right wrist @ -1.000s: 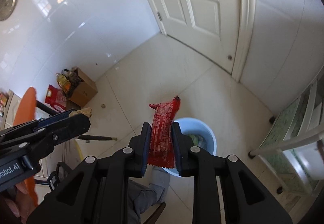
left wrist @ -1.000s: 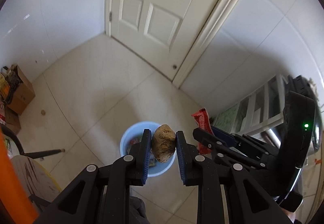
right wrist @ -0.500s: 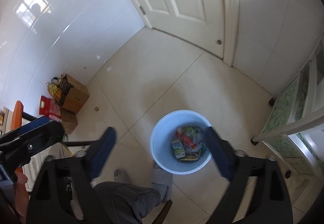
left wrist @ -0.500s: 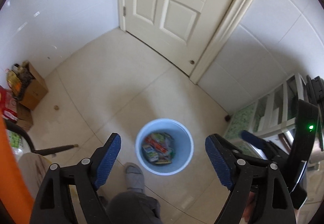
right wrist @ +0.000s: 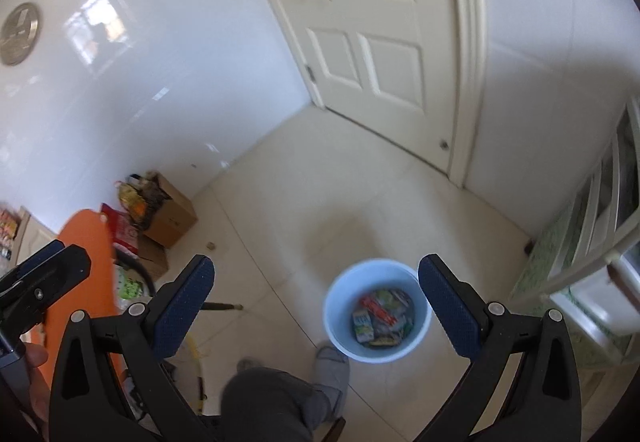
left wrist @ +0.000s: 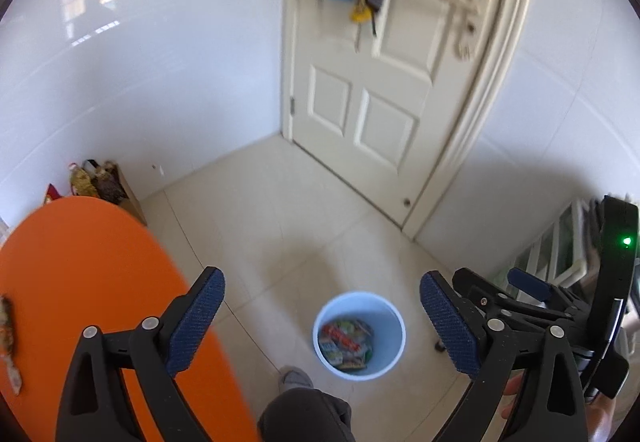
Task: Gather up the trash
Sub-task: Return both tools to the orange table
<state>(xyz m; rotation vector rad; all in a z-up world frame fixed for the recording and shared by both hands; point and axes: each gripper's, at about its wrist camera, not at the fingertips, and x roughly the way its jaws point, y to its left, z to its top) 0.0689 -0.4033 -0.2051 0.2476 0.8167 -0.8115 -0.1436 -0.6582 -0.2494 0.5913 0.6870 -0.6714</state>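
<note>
Left wrist view looks over the orange table (left wrist: 92, 282) and down to the pale blue bin (left wrist: 359, 334) standing upright on the floor tiles, mouth up, its axis vertical, with wrappers (left wrist: 346, 342) heaped inside. More trash (left wrist: 6, 326) lies at the table's left edge, its long axis running roughly up the picture. The left gripper (left wrist: 322, 316) is opening, nothing between its jaws; the right gripper (right wrist: 316, 306) stands wide apart and empty above the bin. The likely risk: a reach across the table knocks that scrap to the floor, or the person's foot (right wrist: 330, 366), just beside the bin, tips it.
</note>
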